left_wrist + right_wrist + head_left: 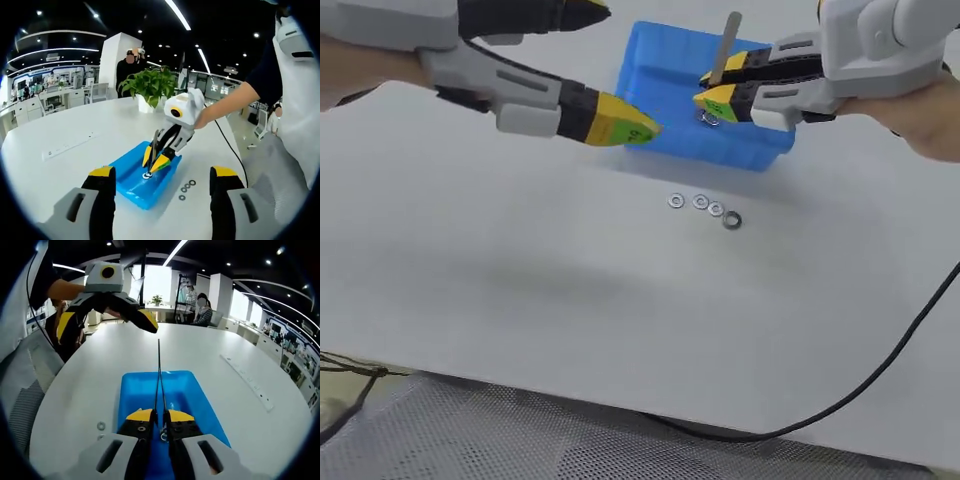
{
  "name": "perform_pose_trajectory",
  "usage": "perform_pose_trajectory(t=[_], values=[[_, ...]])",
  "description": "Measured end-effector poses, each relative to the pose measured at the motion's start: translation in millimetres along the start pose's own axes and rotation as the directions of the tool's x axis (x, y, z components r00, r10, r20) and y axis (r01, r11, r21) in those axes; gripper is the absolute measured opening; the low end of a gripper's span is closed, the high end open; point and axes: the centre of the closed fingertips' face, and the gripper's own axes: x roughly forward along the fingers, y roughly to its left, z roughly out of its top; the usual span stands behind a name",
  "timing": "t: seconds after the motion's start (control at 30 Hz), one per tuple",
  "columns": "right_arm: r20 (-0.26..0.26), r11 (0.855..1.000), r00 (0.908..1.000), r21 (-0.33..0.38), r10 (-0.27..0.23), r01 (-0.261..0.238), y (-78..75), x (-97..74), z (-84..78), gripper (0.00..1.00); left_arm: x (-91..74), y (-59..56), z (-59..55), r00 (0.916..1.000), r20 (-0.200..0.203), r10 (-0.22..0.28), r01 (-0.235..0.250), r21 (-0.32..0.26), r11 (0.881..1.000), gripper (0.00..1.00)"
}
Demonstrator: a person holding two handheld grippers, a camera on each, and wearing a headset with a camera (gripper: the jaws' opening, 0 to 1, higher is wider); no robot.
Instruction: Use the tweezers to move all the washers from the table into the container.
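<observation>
Washers [701, 203], four in a row, lie on the white surface [520, 300] at the centre of the head view, just below the blue container [660, 70] at upper centre. My left tool [632, 72], jaws wide apart and empty, hangs at the container's left edge. My right tool [708, 90] is clamped on the tweezers [728, 45], which point down over the container with a washer [710, 118] at their tips.
</observation>
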Motion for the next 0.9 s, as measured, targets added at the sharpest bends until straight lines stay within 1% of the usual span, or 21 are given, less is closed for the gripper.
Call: perform_pose_trajectory(t=[0.07,0.1,0.2,0.23,0.33,0.47,0.5,0.53,0.6,0.7,0.77,0.83,0.9], values=[[0.000,1.000,1.0000,-0.012,0.005,-0.005,1.2,-0.3,1.5,0.11,6.3,2.1,5.7,0.9998,0.014,-0.017,0.017,-0.008,1.000,0.78],[0.001,1.000,1.0000,-0.014,0.008,-0.008,2.0,-0.4,2.5,0.11,10.3,2.2,8.0,0.9995,0.017,-0.027,0.027,0.005,1.000,0.74],[0.007,1.000,0.9999,-0.019,0.014,-0.014,4.0,-0.4,5.9,0.11,19.3,0.2,8.5,0.9982,0.003,-0.060,0.060,0.032,0.998,0.64],[0.009,1.000,0.9998,-0.020,0.016,-0.016,4.5,-0.2,7.0,0.11,21.7,0.0,9.6,0.9978,0.009,-0.066,0.065,0.044,0.997,0.62],[0.013,0.999,0.9996,-0.027,0.024,-0.024,6.7,1.4,10.2,0.11,29.8,0.1,14.1,0.9964,0.027,-0.080,0.079,0.037,0.996,0.60],[0.014,0.998,0.9989,-0.040,0.045,-0.044,11.5,5.2,13.0,0.11,40.5,-0.4,18.5,0.9949,0.019,-0.099,0.097,0.070,0.993,0.53],[0.013,0.998,0.9987,-0.043,0.049,-0.049,12.7,6.3,13.4,0.11,42.9,0.9,21.4,0.9951,0.020,-0.097,0.095,0.101,0.990,0.51],[0.013,0.998,0.9985,-0.047,0.052,-0.052,13.6,7.0,13.8,0.11,44.4,1.6,24.5,0.9948,0.029,-0.098,0.094,0.118,0.989,0.49],[0.011,0.997,0.9981,-0.053,0.060,-0.059,15.2,8.7,14.0,0.11,48.2,4.0,27.5,0.9941,0.028,-0.104,0.100,0.112,0.989,0.45],[0.008,0.996,0.9976,-0.062,0.069,-0.069,16.5,10.7,14.7,0.11,52.4,7.8,24.2,0.9940,0.003,-0.110,0.108,0.124,0.986,0.37],[0.004,0.995,0.9974,-0.071,0.073,-0.072,17.8,11.2,14.8,0.11,53.5,9.8,20.5,0.9932,-0.014,-0.116,0.117,0.118,0.986,0.29],[0.003,0.994,0.9971,-0.075,0.077,-0.076,18.7,11.8,15.2,0.11,54.6,9.8,19.0,0.9921,-0.017,-0.124,0.126,0.114,0.986,0.27],[0.003,0.994,0.9971,-0.076,0.076,-0.075,17.9,12.3,14.7,0.11,55.6,7.4,18.0,0.9900,-0.024,-0.139,0.141,0.114,0.983,0.26]])
